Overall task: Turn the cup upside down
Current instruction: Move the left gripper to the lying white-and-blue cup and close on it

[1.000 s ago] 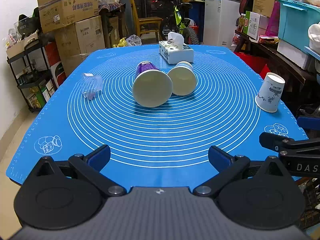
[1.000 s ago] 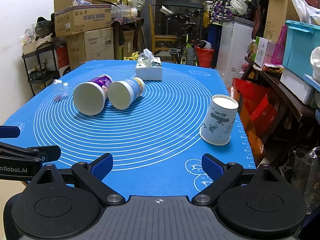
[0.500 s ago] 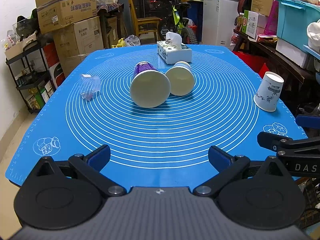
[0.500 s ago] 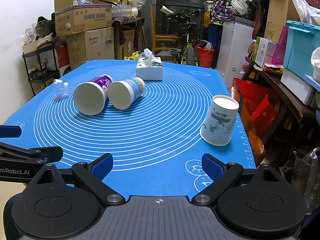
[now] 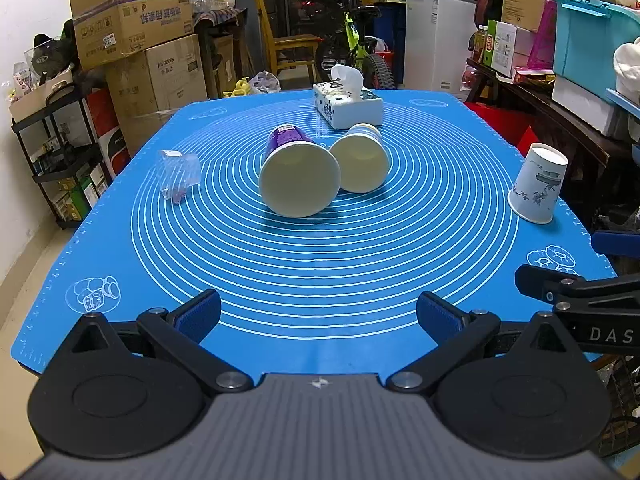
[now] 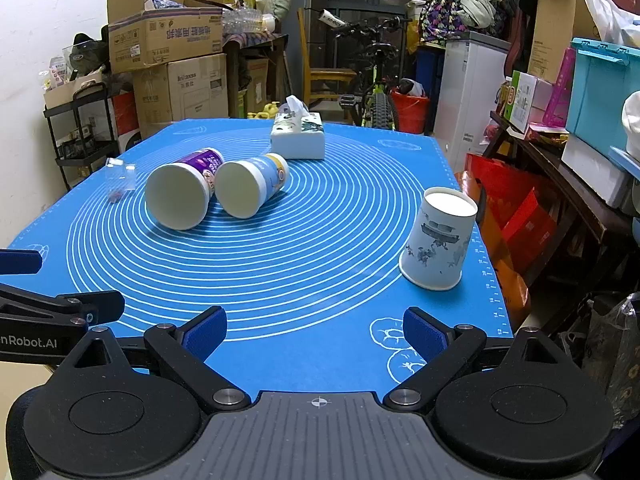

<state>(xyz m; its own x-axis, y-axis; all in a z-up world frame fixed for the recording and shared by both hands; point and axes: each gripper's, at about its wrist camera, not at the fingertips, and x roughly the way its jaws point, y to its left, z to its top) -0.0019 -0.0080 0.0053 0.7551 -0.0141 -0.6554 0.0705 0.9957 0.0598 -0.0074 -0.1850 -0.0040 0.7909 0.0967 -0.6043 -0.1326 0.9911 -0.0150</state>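
Cluttered storeroom, blue tabletop [image 5: 320, 280], and we hover both grippers, left [image 5: 318, 316] and right [image 6: 316, 332], fingers apart and empty, short of two cups [image 5: 299, 178] lying sideways mid-mat, so next we reach and grasp one.

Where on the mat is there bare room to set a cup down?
The widest bare patch is the near half of the mat, between the lying purple cup and both open grippers, left gripper and right gripper. Another lies between the blue cup and the inverted cup. Crowded: the far middle, with both lying cups and the tissue box.
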